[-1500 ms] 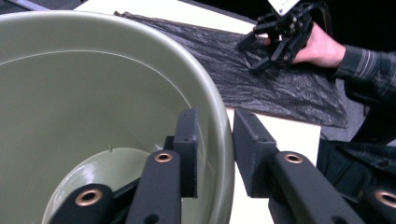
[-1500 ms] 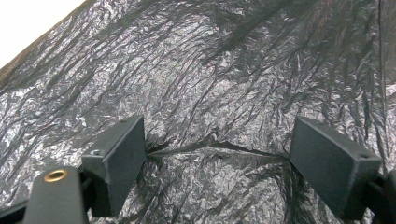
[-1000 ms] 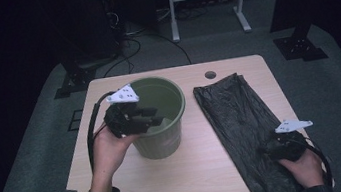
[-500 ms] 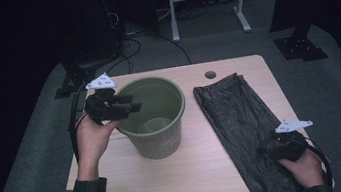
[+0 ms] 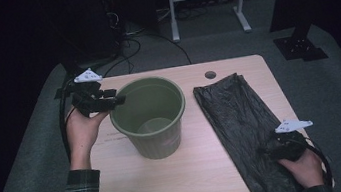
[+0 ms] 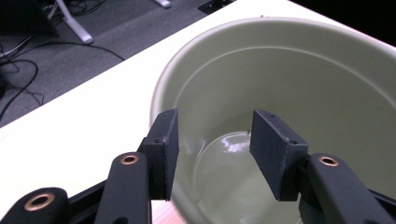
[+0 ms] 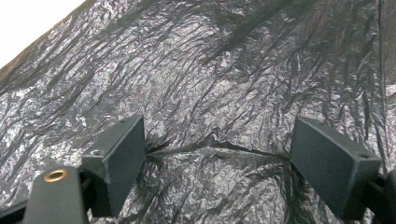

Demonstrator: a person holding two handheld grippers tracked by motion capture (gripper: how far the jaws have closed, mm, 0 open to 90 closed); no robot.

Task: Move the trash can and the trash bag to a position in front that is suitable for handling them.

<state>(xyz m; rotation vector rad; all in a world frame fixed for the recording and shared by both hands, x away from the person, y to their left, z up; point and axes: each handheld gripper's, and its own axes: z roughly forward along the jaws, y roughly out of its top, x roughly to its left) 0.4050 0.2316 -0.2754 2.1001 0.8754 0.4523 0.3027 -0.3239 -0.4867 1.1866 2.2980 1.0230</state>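
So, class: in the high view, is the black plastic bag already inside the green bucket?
No, the black plastic bag lies flat on the table to the right of the green bucket, whose inside holds nothing.

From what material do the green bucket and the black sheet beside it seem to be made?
The green bucket looks like moulded plastic with a smooth, slightly glossy finish: light reflects off its inner bottom. The black sheet is probably thin plastic film, perhaps a bin bag: it is finely crinkled and shiny along its wrinkles.
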